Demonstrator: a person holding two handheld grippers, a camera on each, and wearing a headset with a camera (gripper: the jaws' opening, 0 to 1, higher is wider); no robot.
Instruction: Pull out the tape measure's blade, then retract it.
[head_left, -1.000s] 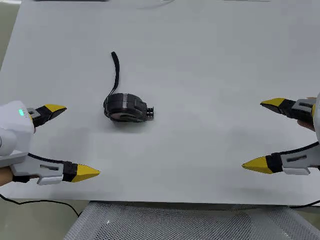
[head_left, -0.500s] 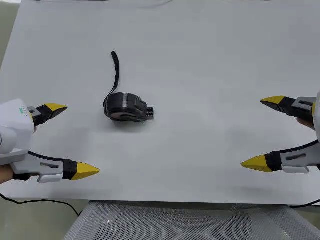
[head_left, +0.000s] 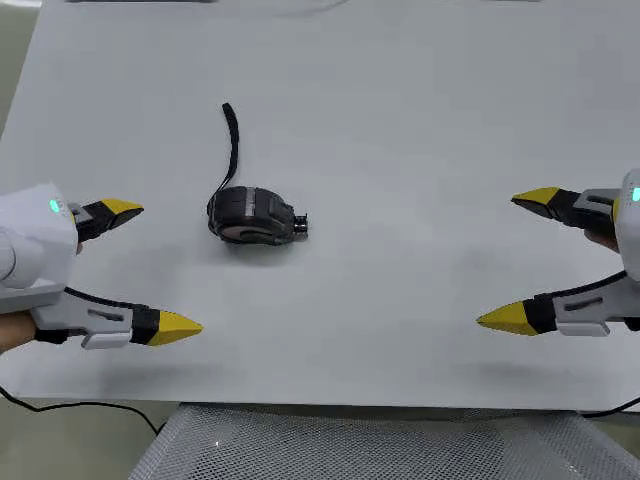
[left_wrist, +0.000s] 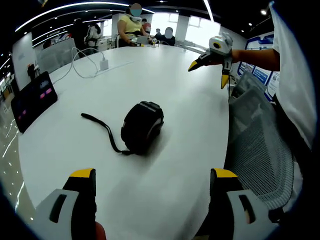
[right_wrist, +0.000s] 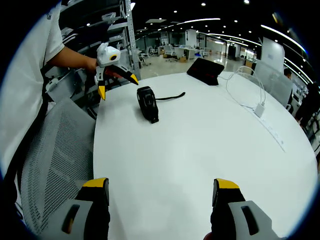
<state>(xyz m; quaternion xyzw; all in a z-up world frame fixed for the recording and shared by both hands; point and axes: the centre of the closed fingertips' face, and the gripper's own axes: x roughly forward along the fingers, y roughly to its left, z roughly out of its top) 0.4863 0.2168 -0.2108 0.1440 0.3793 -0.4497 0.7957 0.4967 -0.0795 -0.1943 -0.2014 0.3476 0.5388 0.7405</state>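
Left gripper (head_left: 165, 268) is held with its 2 yellow-tipped jaws spread wide and nothing is gripped between them; it is poised just above the near left part of the white table (head_left: 420, 110). Right gripper (head_left: 498, 259) is likewise held with its jaws wide apart and nothing between them, over the near right part of the table, with the 2 tools pointed toward each other.

Between them, nearer the left gripper but apart from both, the tape measure (head_left: 252, 215) is seen resting on the table. Its black case is stood on edge, and the end hook (head_left: 301, 225) is seen at the case's mouth, on the side turned toward the right gripper, with no length of blade drawn out. A black wrist strap (head_left: 233, 140) is trailed from the case across the table, away from the person.

In the left gripper view the tape measure (left_wrist: 142, 125) is centred ahead of the jaws, with the right gripper (left_wrist: 206, 77) seen beyond it. Farther along the table a white charger with its cable (left_wrist: 104, 64) and a dark tablet (left_wrist: 32, 97) are seen. A grey mesh chair (head_left: 350, 445) is placed at the table's near edge.
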